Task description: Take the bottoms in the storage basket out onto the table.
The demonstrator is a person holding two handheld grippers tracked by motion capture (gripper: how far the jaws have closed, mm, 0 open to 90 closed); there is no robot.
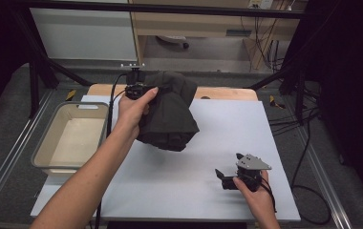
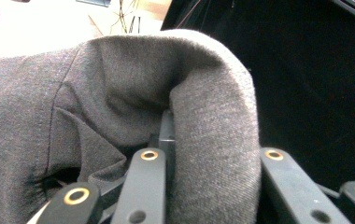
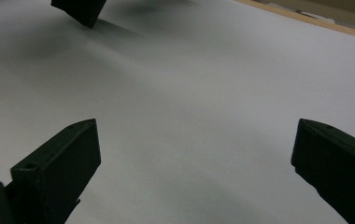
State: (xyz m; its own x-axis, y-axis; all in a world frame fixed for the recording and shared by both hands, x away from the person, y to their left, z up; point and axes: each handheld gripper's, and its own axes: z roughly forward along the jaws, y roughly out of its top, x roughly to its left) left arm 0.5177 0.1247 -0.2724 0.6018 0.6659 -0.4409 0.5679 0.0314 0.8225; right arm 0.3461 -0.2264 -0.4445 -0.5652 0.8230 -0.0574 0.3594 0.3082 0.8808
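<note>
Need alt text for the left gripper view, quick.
The left claw is shut on a thick fold of dark grey cloth, which drapes over its black jaws. Behind it: darkness to the right, a pale floor upper left.

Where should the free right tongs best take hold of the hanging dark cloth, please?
Probably the cloth's lowest hanging folds, coming from its right side over the open table. The left tongs already pinch the top, and the right tongs sit open there.

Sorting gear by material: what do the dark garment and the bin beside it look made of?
The garment looks like woven grey cloth, matte: fine twill texture, stitched seams and soft folds where the left gripper holds it. The bin is probably plastic: pale, smooth, slightly translucent walls with rounded corners.
</note>
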